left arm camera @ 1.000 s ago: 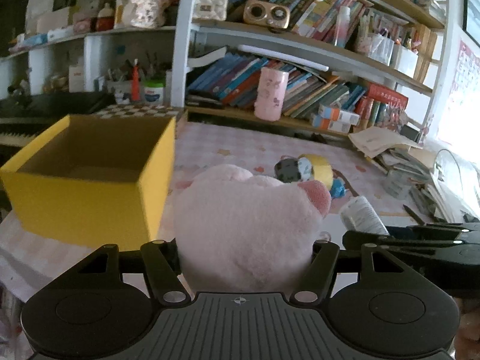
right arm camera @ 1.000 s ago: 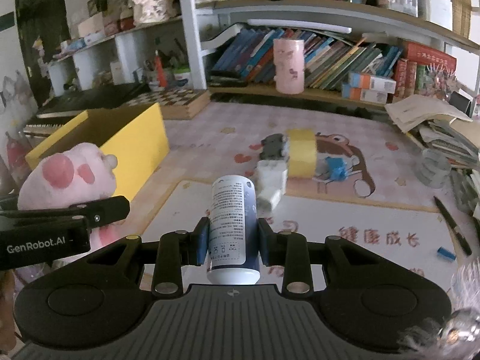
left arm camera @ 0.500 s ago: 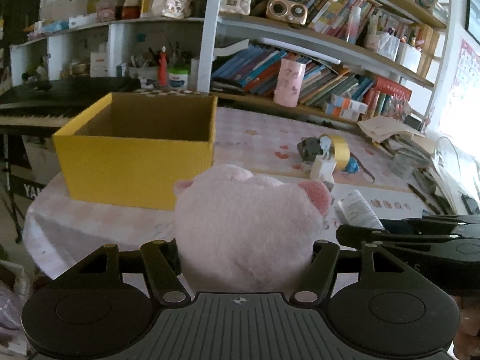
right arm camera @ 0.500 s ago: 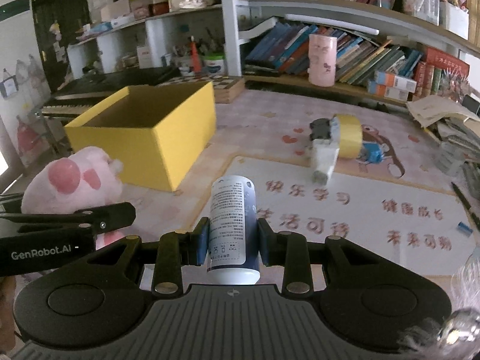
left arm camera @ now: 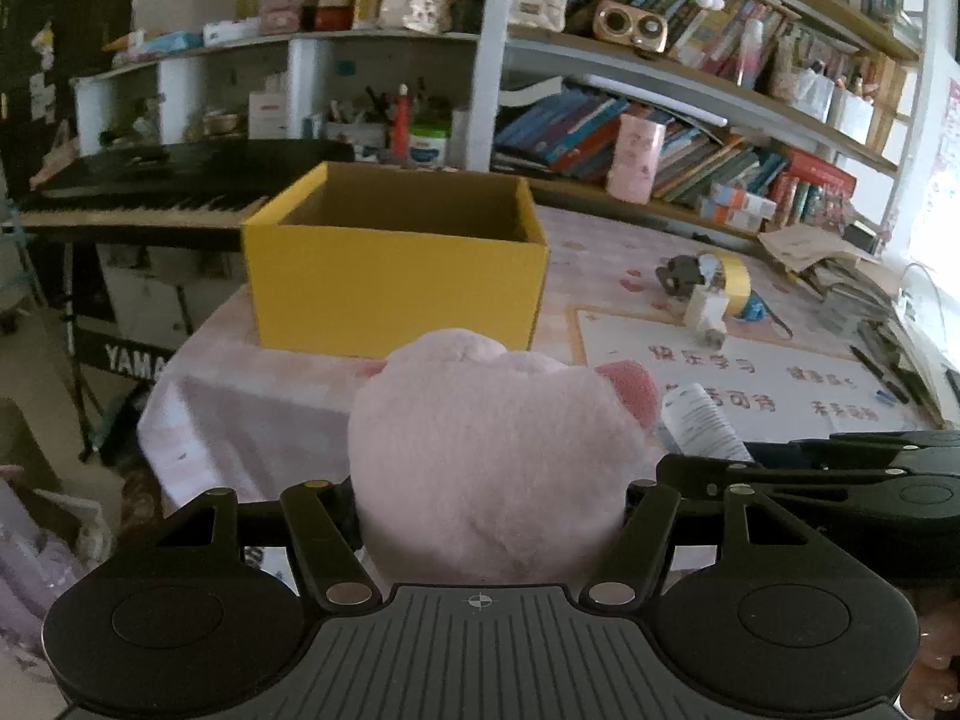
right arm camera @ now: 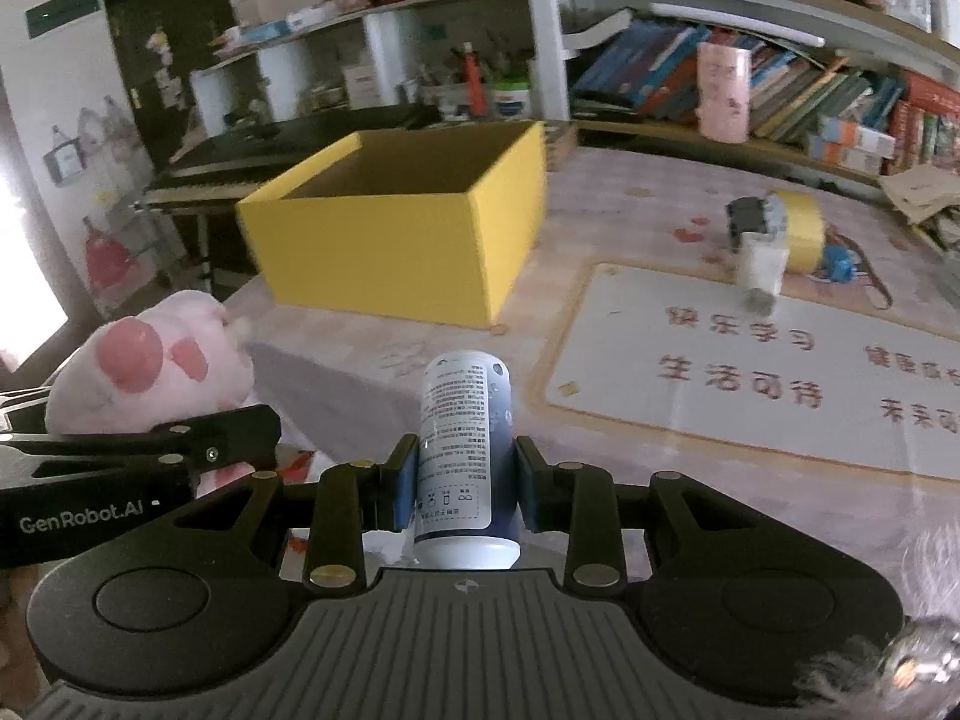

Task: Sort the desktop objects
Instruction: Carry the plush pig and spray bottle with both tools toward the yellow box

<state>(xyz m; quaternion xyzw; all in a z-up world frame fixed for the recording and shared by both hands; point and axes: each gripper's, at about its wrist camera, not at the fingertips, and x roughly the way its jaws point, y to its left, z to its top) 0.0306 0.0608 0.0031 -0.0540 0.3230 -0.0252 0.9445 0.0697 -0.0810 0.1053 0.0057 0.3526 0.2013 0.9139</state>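
Observation:
My left gripper point(left arm camera: 489, 498) is shut on a pink plush toy point(left arm camera: 492, 456), which fills the gap between its fingers and hides the pads. In the right wrist view the same plush toy point(right arm camera: 150, 378) shows at the left, above the left gripper's arm. My right gripper point(right arm camera: 465, 483) is shut on a white and blue bottle point(right arm camera: 465, 438) that stands up between the pads. The bottle point(left arm camera: 699, 423) also peeks out to the right of the plush. An open yellow box point(left arm camera: 396, 276) point(right arm camera: 408, 240) stands on the table ahead of both grippers, well apart from them.
A yellow tape roll point(right arm camera: 795, 231), a white adapter point(right arm camera: 762, 267) and a dark small object point(right arm camera: 744, 219) lie at the table's right. A printed mat point(right arm camera: 750, 366) covers the near right. A keyboard point(left arm camera: 150, 192) and bookshelves point(left arm camera: 690, 138) stand behind. The table edge point(left arm camera: 240, 396) drops off at left.
Both grippers have pulled back from the table with their loads still held. The yellow box and the clutter now look farther away, and the table's near edge has come into view.

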